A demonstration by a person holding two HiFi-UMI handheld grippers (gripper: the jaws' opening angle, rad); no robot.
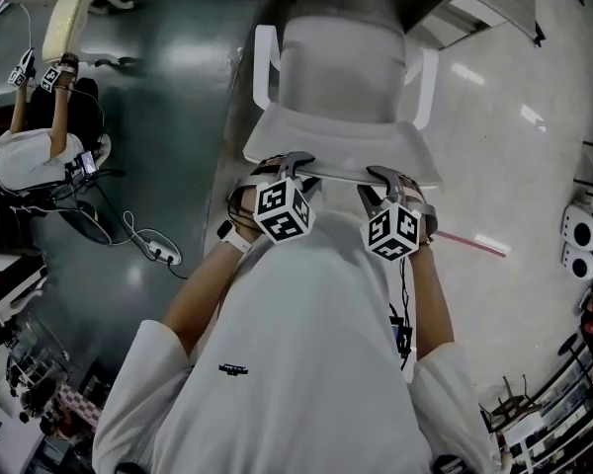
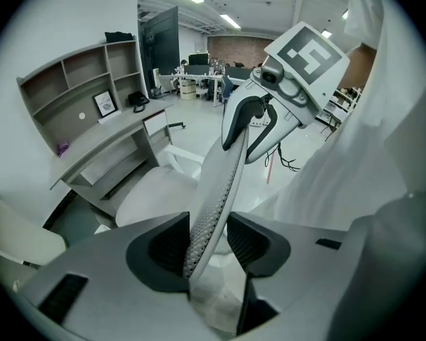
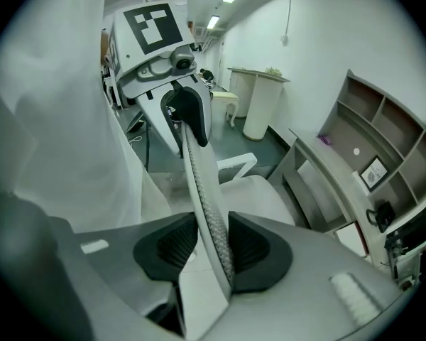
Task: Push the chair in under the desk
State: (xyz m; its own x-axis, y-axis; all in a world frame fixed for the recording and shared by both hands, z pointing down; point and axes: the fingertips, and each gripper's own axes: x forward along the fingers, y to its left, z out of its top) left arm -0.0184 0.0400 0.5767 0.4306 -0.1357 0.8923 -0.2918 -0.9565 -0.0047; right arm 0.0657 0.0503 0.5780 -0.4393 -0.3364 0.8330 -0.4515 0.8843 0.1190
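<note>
Now, the bench (image 2: 105,138) was the big worry. The chair (image 1: 344,77) stood just in front of it with its seat facing the opening, by my reading not yet tucked in. A crooked shove could have jammed an armrest (image 1: 264,67) against the bench edge.

Next risk down was the backrest (image 2: 219,183). Both claws gripped only its thin top rim, so a hard push might have flexed it or tipped the chair instead of rolling it.

Smallest trouble was the left claw (image 2: 207,241) and right claw (image 3: 213,251) themselves, each clamped narrow on that rim, apart along it. Uneven pressure could have let one slide off.

As for the make, the bench looked flat, grey and boxy, with open shelves above. The chair was smooth white, its seat broad and rounded, its armrests looped. The backrest rim showed a fine dotted mesh, curved and slim. The claw pads were dark and ribbed.
</note>
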